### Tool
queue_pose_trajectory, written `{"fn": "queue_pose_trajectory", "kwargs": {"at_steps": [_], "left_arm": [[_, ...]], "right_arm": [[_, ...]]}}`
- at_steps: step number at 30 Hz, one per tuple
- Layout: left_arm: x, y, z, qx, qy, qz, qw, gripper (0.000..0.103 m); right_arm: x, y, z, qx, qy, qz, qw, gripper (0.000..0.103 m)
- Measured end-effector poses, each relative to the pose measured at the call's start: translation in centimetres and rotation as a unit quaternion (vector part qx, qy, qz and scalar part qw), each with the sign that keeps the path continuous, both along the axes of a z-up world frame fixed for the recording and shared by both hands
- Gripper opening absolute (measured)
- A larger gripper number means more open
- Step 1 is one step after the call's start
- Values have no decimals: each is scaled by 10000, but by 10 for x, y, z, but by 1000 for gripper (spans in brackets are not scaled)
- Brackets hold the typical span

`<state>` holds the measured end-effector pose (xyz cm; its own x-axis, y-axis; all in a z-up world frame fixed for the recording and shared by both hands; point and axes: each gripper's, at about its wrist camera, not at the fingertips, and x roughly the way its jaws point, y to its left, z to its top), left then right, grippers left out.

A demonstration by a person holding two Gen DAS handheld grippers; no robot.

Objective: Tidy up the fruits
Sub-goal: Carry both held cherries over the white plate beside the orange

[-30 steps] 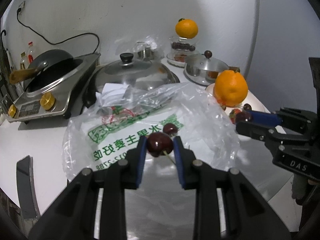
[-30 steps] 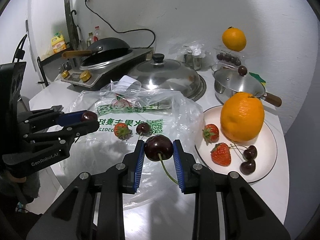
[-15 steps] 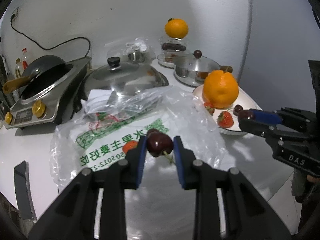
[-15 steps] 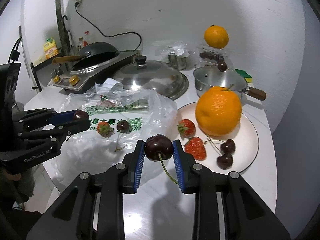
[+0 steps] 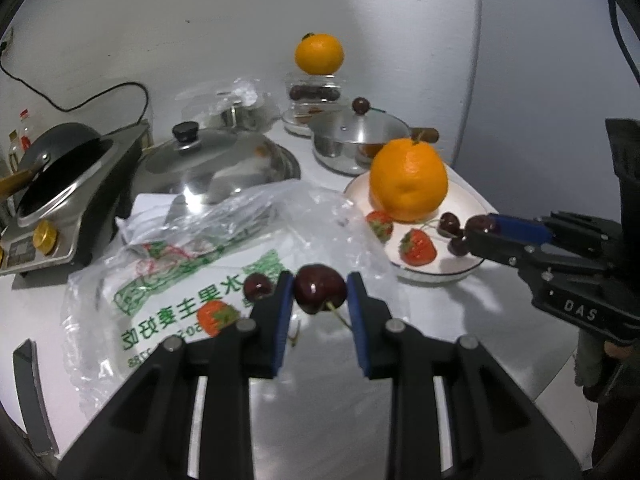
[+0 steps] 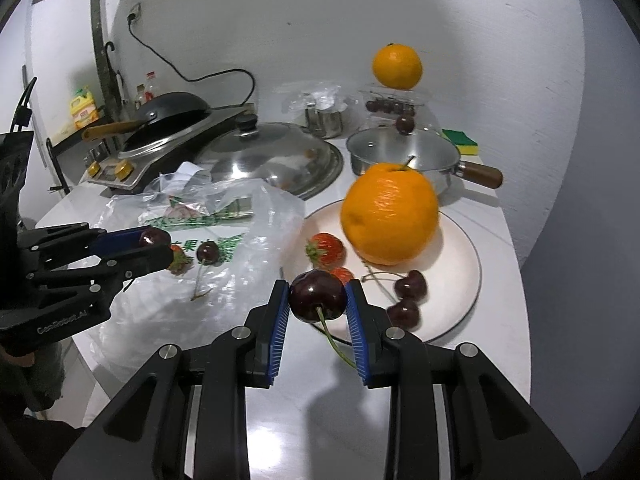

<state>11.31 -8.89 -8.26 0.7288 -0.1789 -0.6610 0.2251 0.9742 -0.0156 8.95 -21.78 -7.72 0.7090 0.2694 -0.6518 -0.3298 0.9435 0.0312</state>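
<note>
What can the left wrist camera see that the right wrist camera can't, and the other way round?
Only the left wrist view shows the right gripper from the side, shut on a cherry. Only the right wrist view shows the green sponge, the yellow bottle and the left gripper from the side. Both show the plate with the big orange, the strawberries and the plastic bag.

A lidded saucepan (image 6: 404, 156) sits beside a domed lid (image 6: 272, 156).

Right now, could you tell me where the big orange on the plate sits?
In the right wrist view, the big orange sits toward the back of the white plate, in front of the lidded saucepan, with a strawberry at its left.
</note>
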Motion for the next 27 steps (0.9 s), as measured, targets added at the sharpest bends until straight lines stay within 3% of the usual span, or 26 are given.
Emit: {"fn": "queue_pose_trajectory", "kwargs": {"at_steps": [27], "left_arm": [[34, -63, -14, 31, 180, -439, 9989, 28]], "right_arm": [[18, -59, -17, 29, 66, -337, 9994, 31]]}}
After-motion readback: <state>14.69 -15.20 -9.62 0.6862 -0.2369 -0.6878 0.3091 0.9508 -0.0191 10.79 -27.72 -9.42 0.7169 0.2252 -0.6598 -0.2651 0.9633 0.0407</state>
